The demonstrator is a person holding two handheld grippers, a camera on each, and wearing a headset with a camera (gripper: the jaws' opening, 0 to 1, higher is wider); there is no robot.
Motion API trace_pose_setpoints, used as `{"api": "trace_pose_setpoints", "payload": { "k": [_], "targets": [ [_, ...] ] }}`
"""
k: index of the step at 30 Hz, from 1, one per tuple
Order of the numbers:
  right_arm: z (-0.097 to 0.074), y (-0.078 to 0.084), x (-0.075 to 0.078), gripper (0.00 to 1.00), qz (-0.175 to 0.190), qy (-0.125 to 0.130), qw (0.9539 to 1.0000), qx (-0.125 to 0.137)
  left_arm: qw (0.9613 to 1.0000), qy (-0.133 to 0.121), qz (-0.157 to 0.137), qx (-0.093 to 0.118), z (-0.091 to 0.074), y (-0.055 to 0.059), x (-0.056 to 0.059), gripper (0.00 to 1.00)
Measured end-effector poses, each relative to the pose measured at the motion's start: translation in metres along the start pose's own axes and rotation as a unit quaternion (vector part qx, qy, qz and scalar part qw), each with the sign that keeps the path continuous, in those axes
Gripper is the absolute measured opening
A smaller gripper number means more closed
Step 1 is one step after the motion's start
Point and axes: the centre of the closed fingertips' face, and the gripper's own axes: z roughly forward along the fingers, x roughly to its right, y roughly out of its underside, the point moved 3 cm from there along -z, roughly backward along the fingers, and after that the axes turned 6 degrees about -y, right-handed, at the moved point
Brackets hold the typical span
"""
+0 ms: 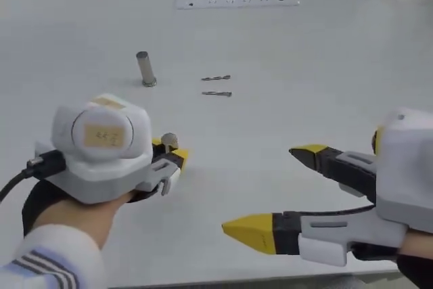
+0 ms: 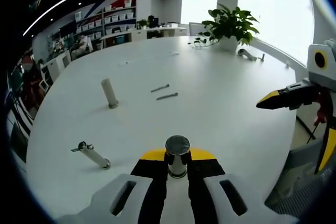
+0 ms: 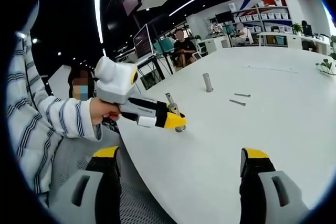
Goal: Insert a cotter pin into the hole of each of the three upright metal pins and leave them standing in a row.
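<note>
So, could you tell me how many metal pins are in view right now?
3. The standing pin is upright beside loose cotter pins, the fallen pin lies on its side, and the held pin is upright in the left gripper.

Ahead of the left gripper (image 2: 177, 157), its jaws filled by a gripped pin (image 2: 177, 148), bare table (image 2: 220, 108) ran to two cotter pins (image 2: 167, 96). A standing pin (image 2: 109, 93) blocked the way ahead-left; a fallen pin (image 2: 92, 155) lay near on its left. Rightward, open table reached the spread right gripper (image 1: 260, 187).
</note>
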Motion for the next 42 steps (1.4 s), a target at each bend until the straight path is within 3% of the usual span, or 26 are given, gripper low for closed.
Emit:
{"api": "trace_pose_setpoints", "payload": {
  "k": [5,11,24,32,35,42],
  "targets": [
    [0.003,0.002,-0.001,0.93,-0.001,-0.004,1.0000,-0.008,1.0000,-0.002,-0.002,-0.007,0.004,0.007,0.000,0.10],
    [0.004,0.004,-0.005,0.94,-0.001,-0.009,0.9998,-0.015,0.9997,-0.003,-0.025,-0.004,0.005,0.010,-0.002,0.10],
    [0.004,0.004,-0.007,0.93,0.001,-0.007,0.9998,-0.018,0.9999,-0.015,0.001,0.008,0.009,0.013,-0.004,0.10],
    [0.008,0.003,-0.009,0.94,-0.004,-0.013,0.9996,-0.026,0.9996,-0.022,-0.004,0.017,0.007,0.014,-0.005,0.10],
    [0.009,0.003,-0.010,0.94,-0.004,-0.014,0.9995,-0.026,0.9994,-0.025,-0.014,0.016,0.007,0.014,-0.005,0.10],
    [0.010,0.005,-0.009,0.94,-0.005,-0.015,0.9993,-0.034,0.9996,-0.028,0.004,0.004,0.005,0.017,-0.004,0.10]
  ]
}}
